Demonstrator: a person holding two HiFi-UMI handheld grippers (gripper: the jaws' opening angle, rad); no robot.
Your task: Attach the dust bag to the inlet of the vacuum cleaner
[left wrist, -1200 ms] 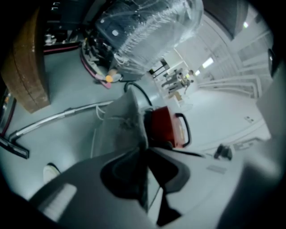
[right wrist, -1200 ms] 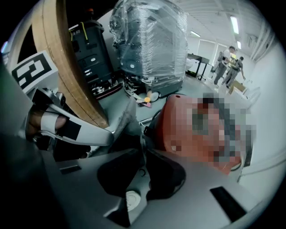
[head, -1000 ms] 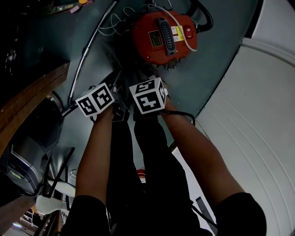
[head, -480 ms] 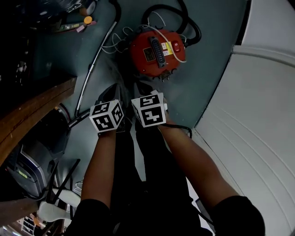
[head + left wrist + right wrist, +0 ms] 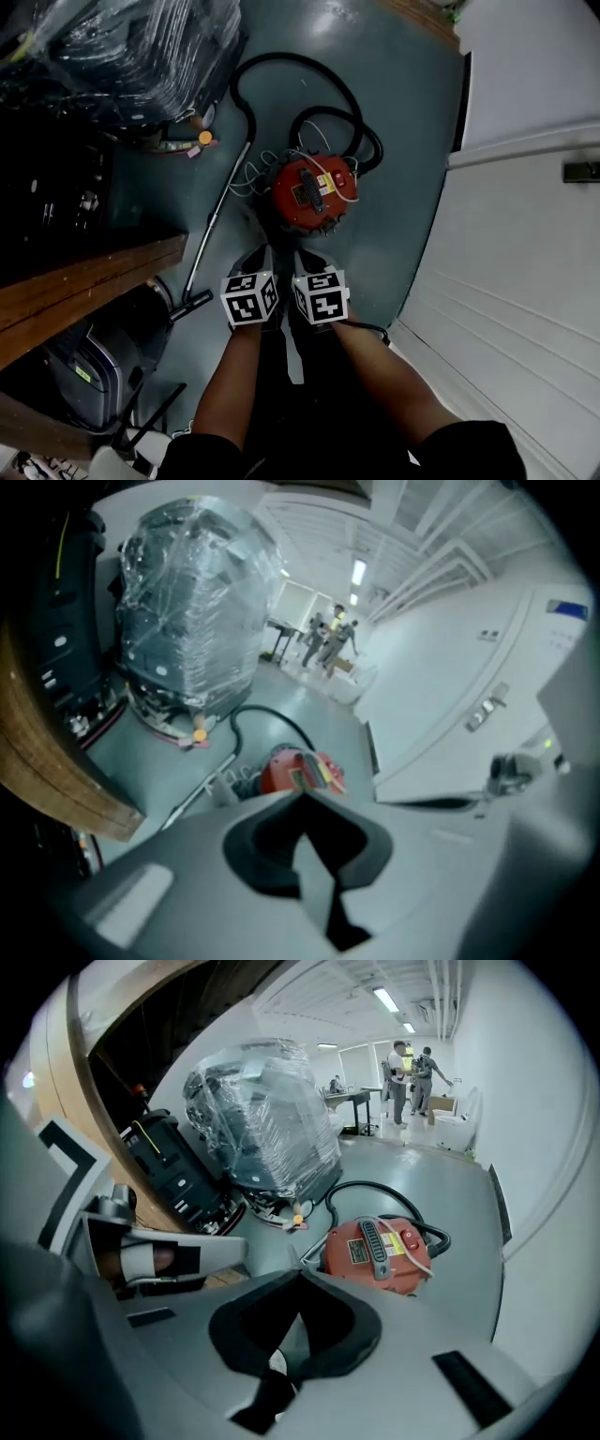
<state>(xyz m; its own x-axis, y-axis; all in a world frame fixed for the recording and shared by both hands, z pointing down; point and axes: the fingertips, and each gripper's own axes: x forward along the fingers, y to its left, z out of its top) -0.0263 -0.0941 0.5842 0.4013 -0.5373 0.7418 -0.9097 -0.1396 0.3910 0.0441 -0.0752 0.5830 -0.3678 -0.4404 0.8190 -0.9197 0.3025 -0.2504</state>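
The red vacuum cleaner [image 5: 312,191] stands on the grey-green floor, with a black handle on its lid and a white cable draped over it. It also shows in the left gripper view [image 5: 302,771] and the right gripper view [image 5: 380,1252]. My left gripper [image 5: 257,267] and right gripper [image 5: 307,267] are held side by side, short of the vacuum and above the floor. The jaws of the left gripper [image 5: 302,797] meet at the tip with nothing between them, and so do those of the right gripper [image 5: 300,1271]. No dust bag is in view.
A black hose [image 5: 309,94] loops behind the vacuum and a metal wand [image 5: 216,225] lies to its left. A plastic-wrapped stack [image 5: 122,47] and a wooden tabletop [image 5: 84,291] fill the left. A white wall [image 5: 525,234] runs along the right. People [image 5: 408,1068] stand far off.
The head view has pulled up and back, so the vacuum looks smaller and farther. Both grippers have drawn away from the vacuum, lower in the frame, still side by side.
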